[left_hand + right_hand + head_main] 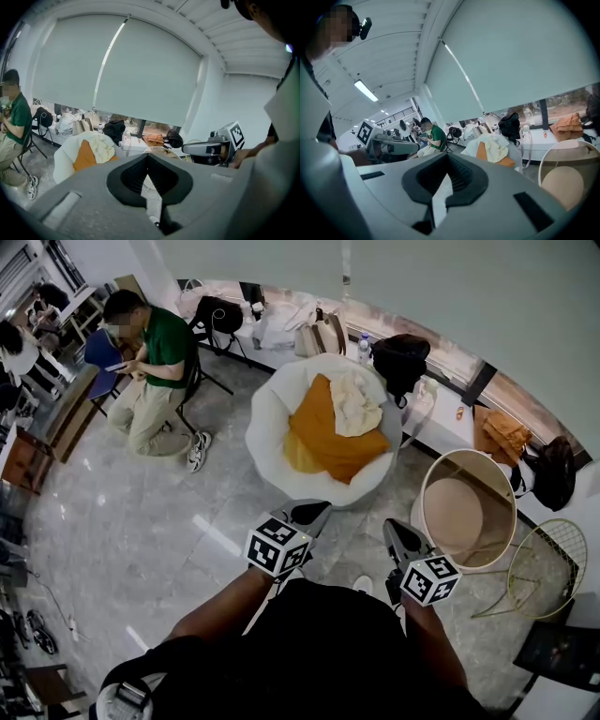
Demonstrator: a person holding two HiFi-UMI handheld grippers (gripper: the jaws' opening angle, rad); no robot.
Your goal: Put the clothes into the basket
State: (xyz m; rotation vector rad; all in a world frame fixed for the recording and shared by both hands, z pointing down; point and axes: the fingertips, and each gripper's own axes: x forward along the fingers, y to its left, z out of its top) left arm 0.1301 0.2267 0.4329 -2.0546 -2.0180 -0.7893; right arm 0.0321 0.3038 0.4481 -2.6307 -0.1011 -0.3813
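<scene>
**Laundry station: both tongs closed and empty, clothes not yet in basket**

Left tongs (148, 160): jaws together, nothing between them. They sit low in the near centre and point towards the white chair (267, 418).

Right tongs (446, 161): jaws together, nothing between them. They sit just right of the left pair, and the two pairs do not touch.

Each pair carries a marker cube (277, 547) with black-and-white square patterns. This is the only printed marking that can be made out.

Clothes: an orange garment (323, 437) lies spread across the seat of the white chair, beyond both tongs. A cream garment (354, 401) lies crumpled on its far right part, overlapping it. A second orange garment (507, 432) lies on the window counter (450, 418) at far right, beside a black bag (553, 470).

Basket (457, 514): round and beige, it stands on the marbled floor (141, 521) to the right of the chair, near the right tongs. Its inside is bare. A yellow wire frame (548, 563) stands just to its right.

Surroundings: a person in a green shirt (161, 348) sits at far left. A clear bottle (364, 348) stands on the counter behind the chair, and its label is too small to read.
</scene>
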